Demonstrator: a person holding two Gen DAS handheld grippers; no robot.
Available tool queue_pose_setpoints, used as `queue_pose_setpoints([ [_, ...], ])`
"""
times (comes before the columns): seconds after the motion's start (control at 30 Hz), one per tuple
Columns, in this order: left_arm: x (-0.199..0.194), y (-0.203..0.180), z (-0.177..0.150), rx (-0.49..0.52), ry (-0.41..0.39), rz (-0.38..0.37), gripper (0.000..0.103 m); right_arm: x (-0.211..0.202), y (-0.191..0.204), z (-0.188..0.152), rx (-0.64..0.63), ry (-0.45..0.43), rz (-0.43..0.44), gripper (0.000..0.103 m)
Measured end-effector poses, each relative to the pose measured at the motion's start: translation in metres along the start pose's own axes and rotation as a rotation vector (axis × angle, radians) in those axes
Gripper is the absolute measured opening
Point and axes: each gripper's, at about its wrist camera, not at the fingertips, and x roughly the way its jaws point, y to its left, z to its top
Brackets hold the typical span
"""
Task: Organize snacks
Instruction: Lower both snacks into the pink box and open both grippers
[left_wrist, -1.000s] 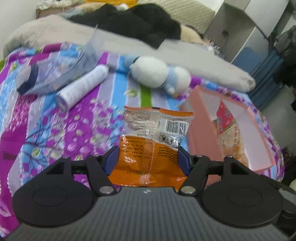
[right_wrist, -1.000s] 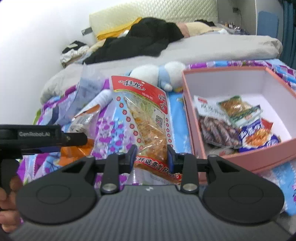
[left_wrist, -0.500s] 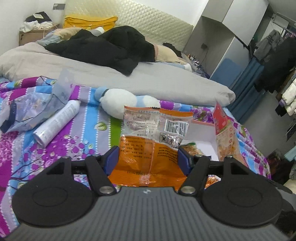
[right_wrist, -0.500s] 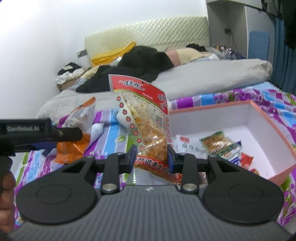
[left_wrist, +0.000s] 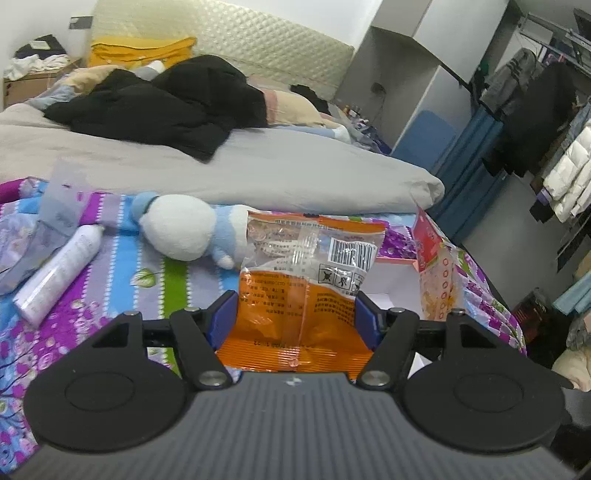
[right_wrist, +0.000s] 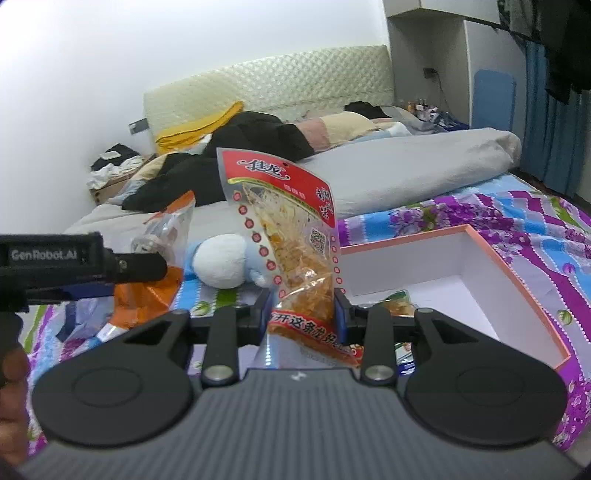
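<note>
- We find a bed (left_wrist: 258, 173) spread with a floral, striped bedsheet (left_wrist: 122, 273) in front and a grey duvet (left_wrist: 295, 173) behind, black clothing (left_wrist: 166, 107) heaped on the duvet.
- A pink box (right_wrist: 517, 291) with a white inside lies open on the bedsheet, to the right in the right wrist view; one snack packet (right_wrist: 400, 301) shows in its near corner, and the rest of its floor is hidden behind the gripper.
- A white and blue plush toy (left_wrist: 184, 232) lies on the bedsheet, left of the box.
- A white bottle (left_wrist: 59, 273) lies on its side at the left, just beside a clear plastic bag (left_wrist: 55, 218).
- The left gripper (left_wrist: 295, 317) has its jaws clamped on an orange snack packet (left_wrist: 310, 277), which stands upright off the bed, barcode side to the camera.
- The right gripper (right_wrist: 303, 315) has its jaws closed on a red-topped clear snack packet (right_wrist: 291, 236), held upright near the box's left wall.
- In the left wrist view the red-topped packet stands at the right, in front of the box.
- A person's hand (right_wrist: 11, 398) shows at the left edge of the right wrist view, on the left gripper's handle.
</note>
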Motion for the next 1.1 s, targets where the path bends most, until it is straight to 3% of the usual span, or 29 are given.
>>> queue_pose_setpoints([
  [0.5, 0.123, -0.022, -0.007, 0.087, 0.156, -0.015, 0.071, 0.073, -0.069, -0.017, 0.089, 0.123, -0.082, 0.036],
  [0.63, 0.147, -0.03, -0.017, 0.176, 0.172, 0.048, 0.071, 0.091, -0.075, -0.024, 0.097, 0.16, -0.091, 0.036],
  [0.83, 0.163, -0.023, -0.021, 0.134, 0.207, 0.031, 0.073, 0.105, -0.084, -0.034, 0.108, 0.203, -0.108, 0.037],
  [0.9, 0.162, -0.019, -0.019, 0.109, 0.216, 0.011, 0.082, 0.108, -0.087, -0.035, 0.119, 0.213, -0.101, 0.044],
  [0.93, 0.161, -0.018, -0.018, 0.099, 0.213, 0.009, 0.088, 0.109, -0.088, -0.035, 0.125, 0.218, -0.1, 0.052],
  [1.1, 0.141, -0.019, -0.009, 0.107, 0.176, 0.003, 0.089, 0.101, -0.086, -0.032, 0.127, 0.209, -0.082, 0.06],
])
